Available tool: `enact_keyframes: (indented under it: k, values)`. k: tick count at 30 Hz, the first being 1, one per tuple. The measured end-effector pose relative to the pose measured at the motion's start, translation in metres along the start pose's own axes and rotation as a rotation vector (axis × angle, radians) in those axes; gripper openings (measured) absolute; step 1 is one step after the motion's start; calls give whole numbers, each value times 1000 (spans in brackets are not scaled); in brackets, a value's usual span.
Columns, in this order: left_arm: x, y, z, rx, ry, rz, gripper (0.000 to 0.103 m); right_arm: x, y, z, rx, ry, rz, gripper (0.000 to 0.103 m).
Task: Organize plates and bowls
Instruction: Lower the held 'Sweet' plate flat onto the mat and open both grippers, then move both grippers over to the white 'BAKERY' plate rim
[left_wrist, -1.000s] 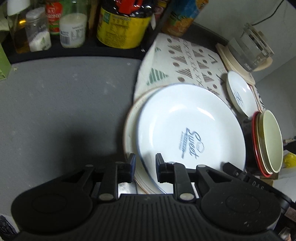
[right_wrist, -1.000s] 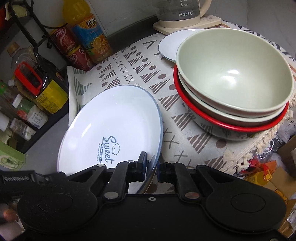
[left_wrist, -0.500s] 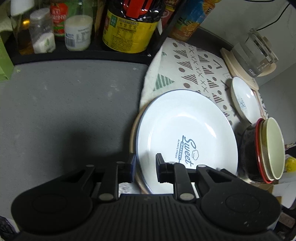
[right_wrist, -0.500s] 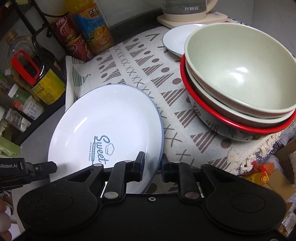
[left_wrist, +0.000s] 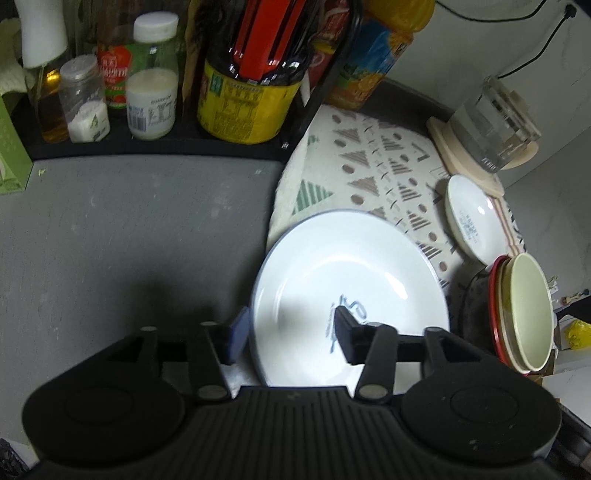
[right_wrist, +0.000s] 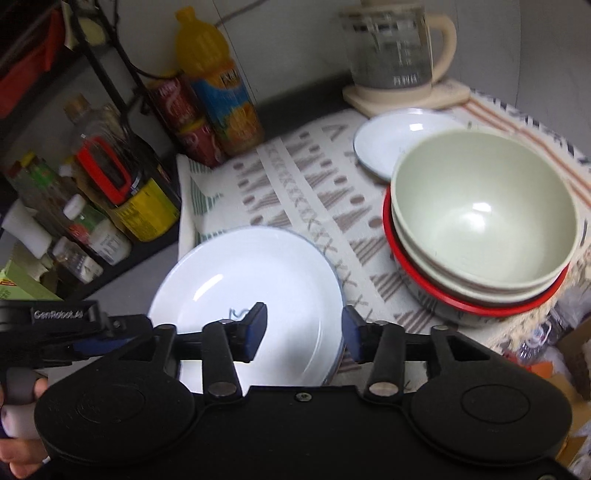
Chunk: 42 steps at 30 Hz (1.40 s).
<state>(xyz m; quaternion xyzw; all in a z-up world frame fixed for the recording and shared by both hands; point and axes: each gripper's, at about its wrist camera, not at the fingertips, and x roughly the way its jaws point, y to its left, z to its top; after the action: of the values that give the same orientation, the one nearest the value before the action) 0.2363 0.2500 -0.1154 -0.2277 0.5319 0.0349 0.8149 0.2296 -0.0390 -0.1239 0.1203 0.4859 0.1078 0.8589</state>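
Two grippers release the large plate (left_wrist: 347, 280).
Left gripper (left_wrist: 291, 336) and right gripper (right_wrist: 303, 328) gape empty astride its rim; next, fetch the small plate (right_wrist: 399, 142).

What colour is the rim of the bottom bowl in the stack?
Red; it shows best in the right wrist view.

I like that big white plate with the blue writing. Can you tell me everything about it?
The big plate is round, glossy white, with a thin blue rim and blue writing in its middle. It lies flat, partly on the patterned cloth and partly over the grey counter. Both grippers' jaws stand open around its near edge.
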Motion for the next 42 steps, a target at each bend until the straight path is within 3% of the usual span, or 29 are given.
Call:
enact_keyframes:
  k: [6, 8, 13, 17, 25, 30, 42]
  values:
    - [-11, -11, 6, 8, -32, -20, 80, -22, 3, 12, -16, -69, 13, 73]
    - [-14, -16, 9, 12, -43, -27, 83, -30, 3, 17, -17, -95, 8, 88]
    - [-17, -26, 15, 22, -48, -51, 85, -46, -1, 26, -9, -151, -19, 103]
    - [-18, -35, 19, 22, -70, -66, 91, -50, -10, 36, 9, -169, -44, 103]
    - [-12, -63, 29, 61, -106, -67, 94, -45, -34, 55, 49, -176, -57, 103]
    - [-1, -86, 35, 57, -108, -54, 102, -41, -55, 71, 47, -165, -55, 103]
    - [29, -150, 47, 72, -89, -56, 102, -26, -110, 113, 47, -125, -58, 103]
